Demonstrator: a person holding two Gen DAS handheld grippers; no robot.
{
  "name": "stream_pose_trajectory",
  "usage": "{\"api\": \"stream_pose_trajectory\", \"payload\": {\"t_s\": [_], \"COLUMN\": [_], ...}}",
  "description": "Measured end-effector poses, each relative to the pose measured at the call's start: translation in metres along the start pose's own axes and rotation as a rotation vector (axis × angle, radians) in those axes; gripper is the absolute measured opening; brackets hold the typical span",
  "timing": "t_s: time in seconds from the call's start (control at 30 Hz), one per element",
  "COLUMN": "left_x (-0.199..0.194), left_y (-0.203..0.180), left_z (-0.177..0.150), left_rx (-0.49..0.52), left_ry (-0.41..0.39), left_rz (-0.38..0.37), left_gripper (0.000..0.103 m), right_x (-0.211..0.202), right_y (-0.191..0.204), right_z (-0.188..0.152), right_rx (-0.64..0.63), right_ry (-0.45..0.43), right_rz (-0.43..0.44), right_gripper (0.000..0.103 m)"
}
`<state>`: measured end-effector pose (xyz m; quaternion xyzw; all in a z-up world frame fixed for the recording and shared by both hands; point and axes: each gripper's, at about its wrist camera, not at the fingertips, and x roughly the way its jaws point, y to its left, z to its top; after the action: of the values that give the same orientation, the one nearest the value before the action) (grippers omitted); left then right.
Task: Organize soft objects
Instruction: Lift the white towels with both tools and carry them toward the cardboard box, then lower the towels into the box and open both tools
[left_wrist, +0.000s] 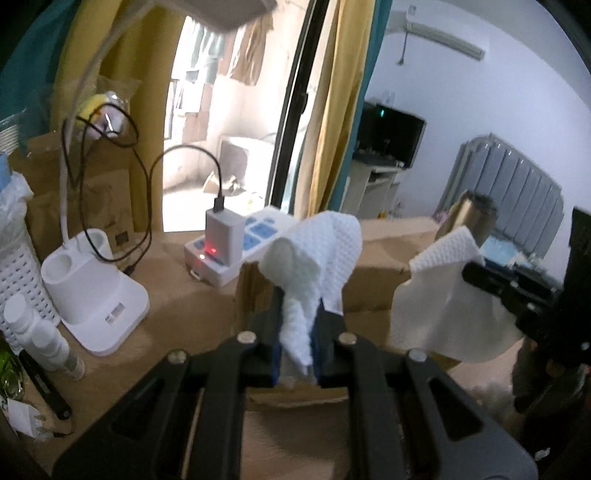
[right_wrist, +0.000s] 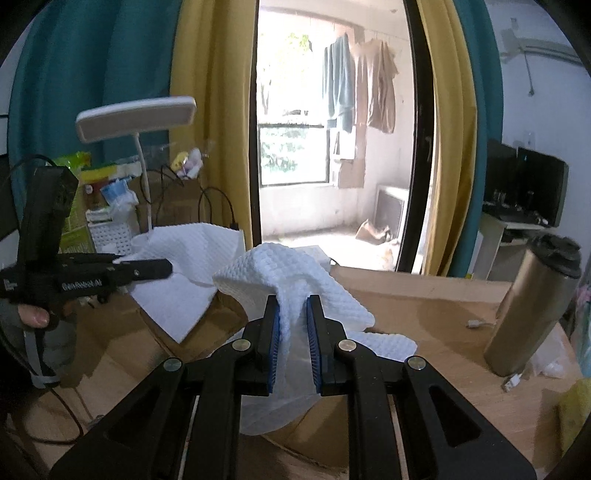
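The white waffle-textured cloth (left_wrist: 317, 258) was up off the cardboard box (left_wrist: 373, 258), one sheet as far as I could judge, strung between my two claws. At nine o'clock in the left wrist view sat the white lamp base (left_wrist: 94, 291) with its black cable looping over it, clear of the action. Just past it, toward ten o'clock, the power strip (left_wrist: 236, 247) showed a red light, behind the cloth and not touching it.

Dead centre, my left gripper (left_wrist: 299, 325) was nearly closed, its blue pads pinching a bunched fold that rose and flopped over at twelve o'clock. Limp stuff, that! It drooped wherever it wasn't held, so I judged it light, soft and with no stiffness to speak of. The dimpled weave looked grippy, little risk of it sliding out.

At three o'clock the other corner hung from my right gripper (left_wrist: 480, 273), seen side-on. In the right wrist view that right gripper (right_wrist: 293, 325) had its jaws narrowed on a gathered ridge of cloth, the rest spilling down over the box at six o'clock, while the left claw clamped the far edge at nine o'clock.

Best hold, I reckoned: edges or corners, so it would spread flat for folding. A middle pinch only crumples it. The steel tumbler (right_wrist: 535, 306) stood at three o'clock, well apart.
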<state>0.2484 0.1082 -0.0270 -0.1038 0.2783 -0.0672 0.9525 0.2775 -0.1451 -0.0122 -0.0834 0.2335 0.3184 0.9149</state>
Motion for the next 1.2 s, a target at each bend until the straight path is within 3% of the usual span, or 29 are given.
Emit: {"api": "stream_pose_trajectory", "payload": {"t_s": [0.27, 0.53, 0.63, 0.7, 0.83, 1.03, 1.13, 1.2], "left_x": [0.028, 0.043, 0.041, 0.04, 0.041, 0.035, 0.028, 0.021], "left_y": [-0.001, 0.001, -0.005, -0.012, -0.019, -0.024, -0.021, -0.019], "left_z": [-0.013, -0.027, -0.031, -0.035, -0.042, -0.041, -0.036, -0.033], "left_rx": [0.009, 0.009, 0.023, 0.049, 0.07, 0.086, 0.075, 0.066], "left_ry": [0.085, 0.189, 0.21, 0.221, 0.247, 0.222, 0.191, 0.156], "left_rz": [0.037, 0.048, 0.047, 0.043, 0.008, -0.014, -0.021, -0.029], "left_gripper": [0.014, 0.022, 0.027, 0.03, 0.052, 0.057, 0.081, 0.083], "right_x": [0.023, 0.044, 0.045, 0.043, 0.042, 0.034, 0.025, 0.016], "right_y": [0.005, 0.005, -0.002, -0.005, -0.011, -0.012, -0.01, -0.008], "right_z": [-0.008, -0.014, -0.016, -0.015, -0.014, -0.012, -0.009, -0.006], "right_rx": [0.005, -0.025, -0.019, -0.009, 0.016, 0.03, 0.027, 0.022], "right_ry": [0.091, 0.213, 0.233, 0.224, 0.215, 0.197, 0.174, 0.151], "right_rz": [0.008, -0.024, -0.035, -0.047, -0.054, -0.047, -0.044, -0.041], "right_gripper": [0.016, 0.019, 0.03, 0.043, 0.055, 0.058, 0.059, 0.06]}}
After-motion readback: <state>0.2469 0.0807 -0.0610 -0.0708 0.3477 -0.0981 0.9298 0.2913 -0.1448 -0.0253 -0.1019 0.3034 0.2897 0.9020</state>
